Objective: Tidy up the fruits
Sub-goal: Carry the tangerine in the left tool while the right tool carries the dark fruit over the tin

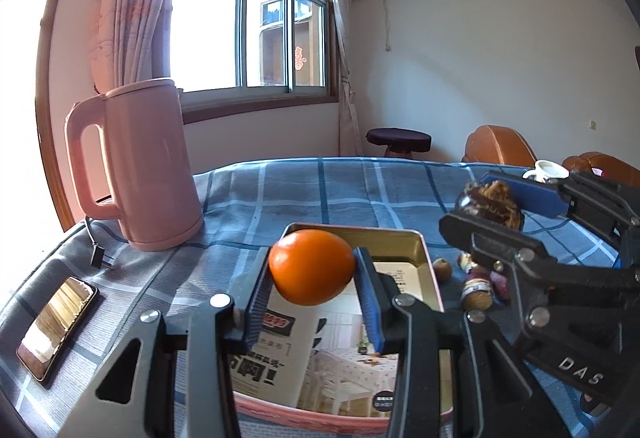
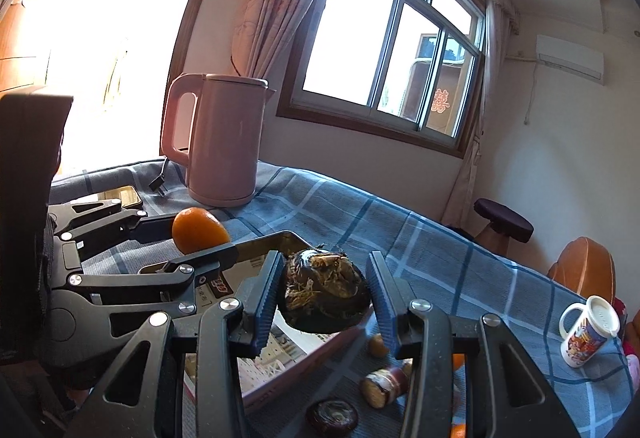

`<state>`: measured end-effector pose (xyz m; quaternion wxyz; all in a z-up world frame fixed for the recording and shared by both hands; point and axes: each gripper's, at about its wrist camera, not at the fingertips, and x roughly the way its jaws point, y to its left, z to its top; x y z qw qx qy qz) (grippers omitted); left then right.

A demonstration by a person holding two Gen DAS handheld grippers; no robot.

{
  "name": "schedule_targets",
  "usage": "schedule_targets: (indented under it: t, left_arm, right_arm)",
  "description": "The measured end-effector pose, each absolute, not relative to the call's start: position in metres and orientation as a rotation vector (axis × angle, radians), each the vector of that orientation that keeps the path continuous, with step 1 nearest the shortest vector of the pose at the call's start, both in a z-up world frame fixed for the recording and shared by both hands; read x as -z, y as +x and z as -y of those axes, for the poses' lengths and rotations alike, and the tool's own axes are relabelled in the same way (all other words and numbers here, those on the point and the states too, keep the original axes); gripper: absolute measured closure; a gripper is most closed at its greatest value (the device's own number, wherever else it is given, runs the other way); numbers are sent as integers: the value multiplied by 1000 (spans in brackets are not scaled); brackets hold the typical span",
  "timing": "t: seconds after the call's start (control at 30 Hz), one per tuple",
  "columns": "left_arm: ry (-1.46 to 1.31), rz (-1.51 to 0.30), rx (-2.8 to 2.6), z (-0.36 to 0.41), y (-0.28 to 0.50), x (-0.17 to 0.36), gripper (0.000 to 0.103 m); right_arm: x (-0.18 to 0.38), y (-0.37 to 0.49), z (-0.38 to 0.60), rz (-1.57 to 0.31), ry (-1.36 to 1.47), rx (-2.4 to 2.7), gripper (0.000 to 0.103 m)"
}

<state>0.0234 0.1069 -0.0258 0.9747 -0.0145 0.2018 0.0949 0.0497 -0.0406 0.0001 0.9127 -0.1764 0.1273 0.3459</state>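
Note:
My left gripper (image 1: 313, 274) is shut on an orange (image 1: 311, 267), held above the near part of a shallow metal tin (image 1: 416, 250) lined with printed paper. My right gripper (image 2: 325, 292) is shut on a dark, scruffy water chestnut (image 2: 324, 294), hovering over the tin's right edge (image 2: 280, 238). In the left wrist view the right gripper (image 1: 486, 204) comes in from the right with the chestnut (image 1: 494, 204). The right wrist view shows the left gripper (image 2: 200, 234) and its orange (image 2: 199, 230) at the left. Loose chestnuts (image 1: 476, 288) lie on the cloth right of the tin.
A pink kettle (image 1: 144, 162) stands at the back left with its plug (image 1: 98, 256) on the blue checked tablecloth (image 1: 360, 182). A phone (image 1: 56, 326) lies at the left edge. A white printed mug (image 2: 588, 332) sits at the right. More small fruits (image 2: 332, 416) lie near the front.

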Motion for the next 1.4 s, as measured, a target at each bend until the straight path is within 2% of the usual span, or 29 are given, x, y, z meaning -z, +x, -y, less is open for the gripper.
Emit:
schedule_targets:
  t: [1.4]
  left_arm:
    - [-54, -616, -212, -142, 66, 54, 61]
  right_arm:
    - [48, 87, -6, -451, -404, -726, 58]
